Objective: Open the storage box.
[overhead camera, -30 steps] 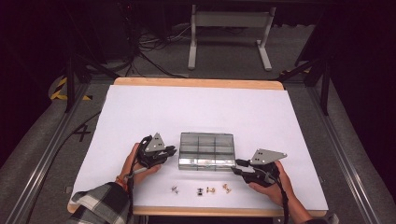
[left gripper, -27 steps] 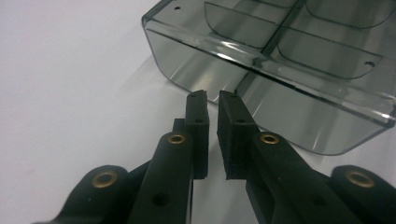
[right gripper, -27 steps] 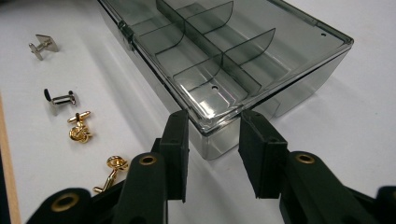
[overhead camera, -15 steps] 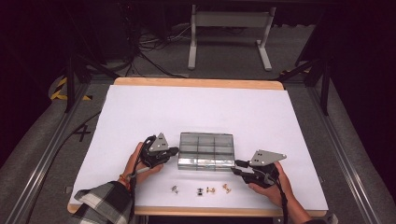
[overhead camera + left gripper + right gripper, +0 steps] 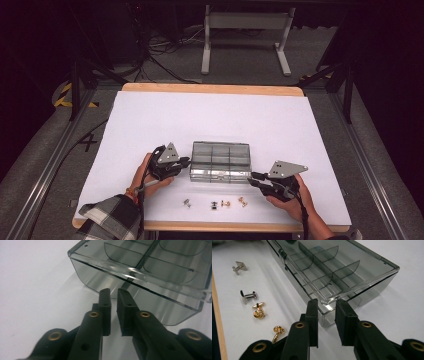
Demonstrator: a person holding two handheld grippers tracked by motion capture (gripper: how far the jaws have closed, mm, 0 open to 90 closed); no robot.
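Left tongs (image 5: 186, 162) opened slightly, right tongs (image 5: 252, 178) narrowing, both unclamped beside clear box (image 5: 220, 160), white table (image 5: 215, 117), dark room.

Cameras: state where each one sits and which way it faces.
High view: above the person's side, facing forward and down on the table; forearms, hands, both grippers show.
Left gripper view: rides the left gripper, facing the clear box; its black jaws show.
Right gripper view: rides the right gripper, facing the box corner and cufflinks; its jaws show.
All three share the box.
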